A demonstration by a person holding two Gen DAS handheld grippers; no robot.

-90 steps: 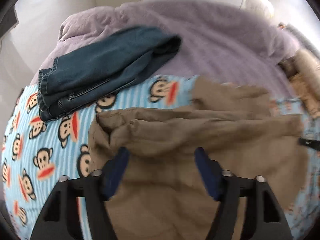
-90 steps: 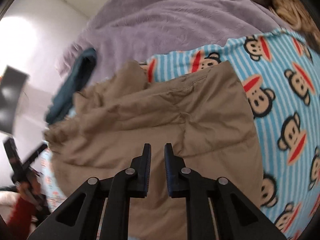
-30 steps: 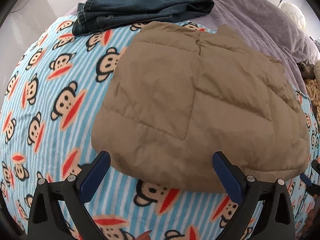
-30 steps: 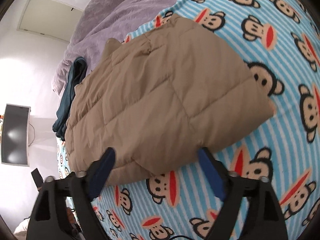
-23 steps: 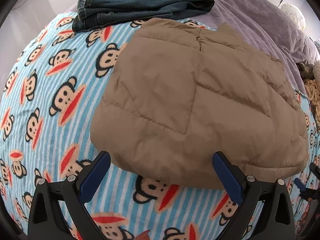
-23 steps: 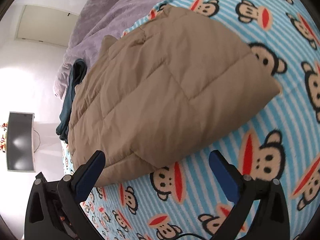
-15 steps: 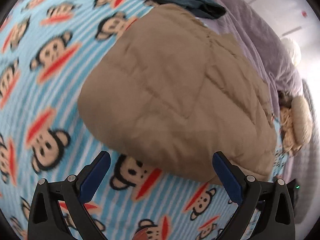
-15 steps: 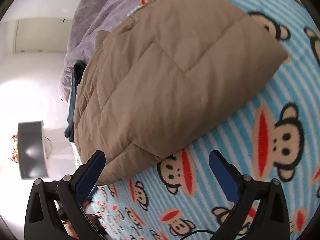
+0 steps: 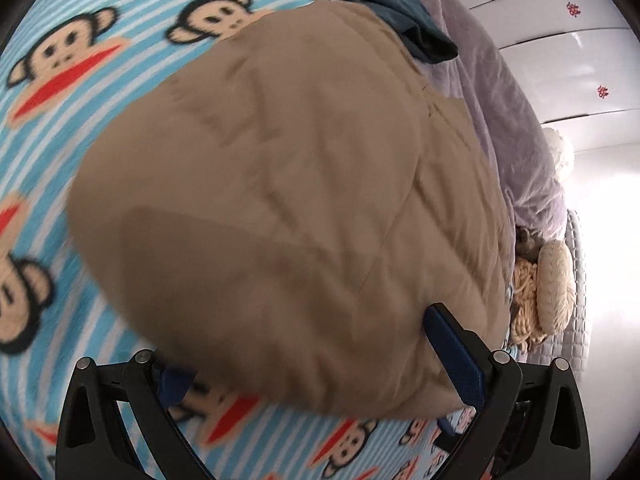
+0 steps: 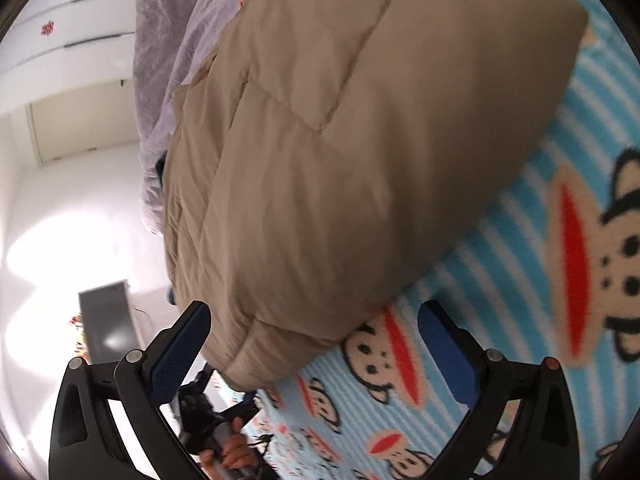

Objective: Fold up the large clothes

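While spread: grippers 2 | jacket 1 | jeans 1

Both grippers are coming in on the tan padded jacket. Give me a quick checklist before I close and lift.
1. Right gripper open wide: ok.
2. Left gripper open wide: ok.
3. Jacket edge between the right gripper's fingers: ok; the near corner of the tan jacket sits in the gap, pads not pressing.
4. Jacket edge between the left gripper's fingers: ok; the near edge fills the gap, but contact cannot be told through the blur.
5. Monkey-print blanket clear of the grip: cannot tell; it lies directly under both edges.
6. Folded jeans out of the way: ok; they lie at the jacket's far side.
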